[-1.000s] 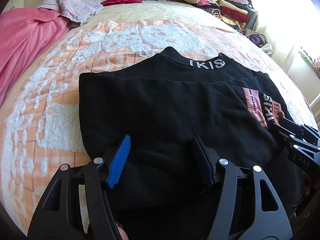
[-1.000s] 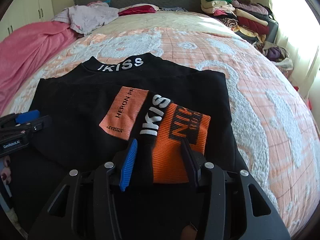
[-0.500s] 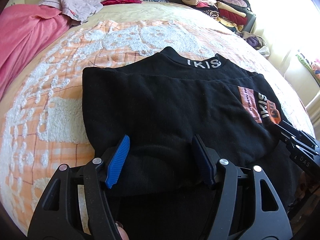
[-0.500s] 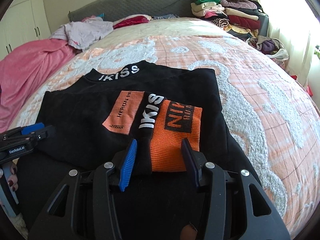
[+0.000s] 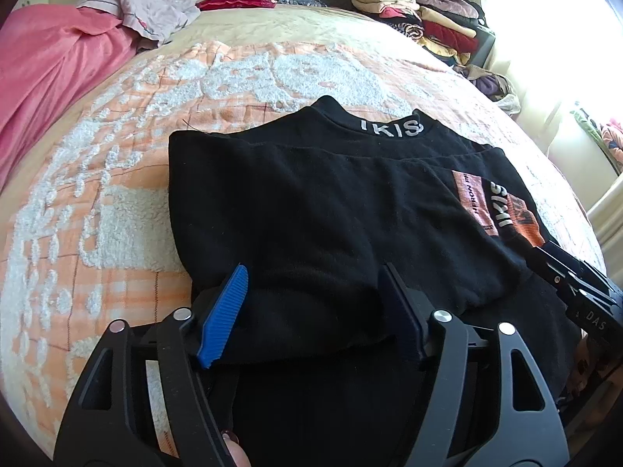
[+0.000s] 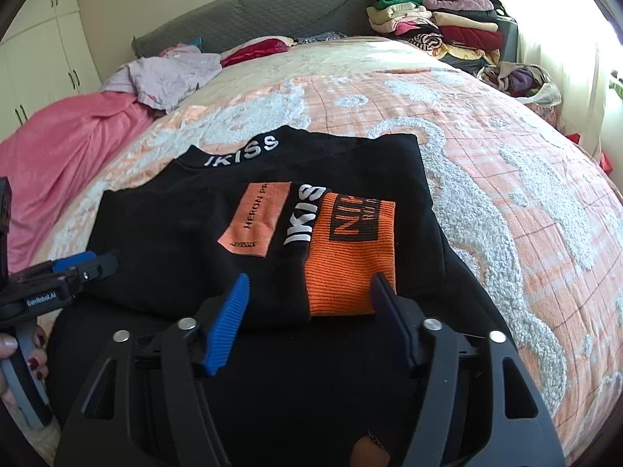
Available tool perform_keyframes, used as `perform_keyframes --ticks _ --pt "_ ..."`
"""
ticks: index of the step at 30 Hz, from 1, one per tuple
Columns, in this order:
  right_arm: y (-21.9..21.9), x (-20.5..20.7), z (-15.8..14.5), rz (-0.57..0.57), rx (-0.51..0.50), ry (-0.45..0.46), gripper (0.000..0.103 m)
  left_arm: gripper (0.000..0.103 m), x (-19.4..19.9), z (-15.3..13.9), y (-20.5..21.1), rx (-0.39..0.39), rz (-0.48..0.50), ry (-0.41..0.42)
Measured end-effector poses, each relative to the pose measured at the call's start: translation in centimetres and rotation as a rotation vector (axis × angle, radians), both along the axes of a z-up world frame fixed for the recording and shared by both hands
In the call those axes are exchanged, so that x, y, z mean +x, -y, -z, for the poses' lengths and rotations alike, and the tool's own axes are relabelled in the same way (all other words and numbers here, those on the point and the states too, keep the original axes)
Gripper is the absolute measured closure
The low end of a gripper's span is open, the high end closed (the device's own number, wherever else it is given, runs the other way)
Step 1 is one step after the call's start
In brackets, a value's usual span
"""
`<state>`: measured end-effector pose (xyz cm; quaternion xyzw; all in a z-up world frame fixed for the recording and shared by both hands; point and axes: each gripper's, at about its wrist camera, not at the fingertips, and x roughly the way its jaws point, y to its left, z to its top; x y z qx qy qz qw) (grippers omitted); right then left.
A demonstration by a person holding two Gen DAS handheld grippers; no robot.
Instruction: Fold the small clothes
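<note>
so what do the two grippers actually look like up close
Both are matte black plastic frames with triangular cut-outs and silver rivets. Each left gripper and right gripper carries ribbed blue pads. The left one's side shows white "GenRobot.AI" lettering, the right one's "DAS". The fingernails are painted dark red.

The black sweatshirt (image 5: 311,210) is soft, matt fleecy cloth. Its orange cuff (image 6: 350,260), at 12 o'clock from the right gripper (image 6: 307,311), is ribbed knit, and the salmon patch (image 6: 255,220) looks smooth and printed. The bedspread (image 5: 241,78) is orange checked cloth with rough, tufted white patches. The left gripper (image 5: 311,311) is matt black plastic with shiny metal rivets; 1 of its fingers (image 5: 224,311) carries a ridged blue pad. The pink blanket (image 6: 58,144), at 10 o'clock, looks plush.
</note>
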<state>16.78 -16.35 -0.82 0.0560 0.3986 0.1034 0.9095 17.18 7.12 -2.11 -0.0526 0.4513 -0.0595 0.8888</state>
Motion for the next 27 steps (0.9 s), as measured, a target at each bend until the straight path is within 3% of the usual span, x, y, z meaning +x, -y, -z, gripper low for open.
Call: perform_keyframes --ticks 5,10,13,17,18,27 --pt "0.4 -0.4 -0.8 0.018 0.015 0.013 0.026 0.036 -0.7 -0.8 -0.4 -0.003 -0.006 0.019" --pt "1.1 -0.6 -1.4 0.044 0.038 0.022 0.008 0.027 -1.4 -1.4 -0.9 -0.002 -0.016 0.038" --pt "1.3 -0.8 -1.8 0.054 0.045 0.028 0.007 0.019 -1.7 -1.7 -1.5 -0.010 -0.028 0.045" --pt "1.5 -1.1 -2.2 0.063 0.049 0.043 0.006 0.016 -2.1 -2.3 -1.8 -0.005 -0.038 0.064" --pt "1.5 -1.1 -2.3 0.066 0.047 0.047 0.006 0.010 -2.2 -2.5 -1.9 -0.005 -0.040 0.069" --pt "1.1 -1.7 -3.1 0.065 0.025 0.072 0.005 0.009 -3.2 -3.6 -2.4 -0.002 -0.053 0.101"
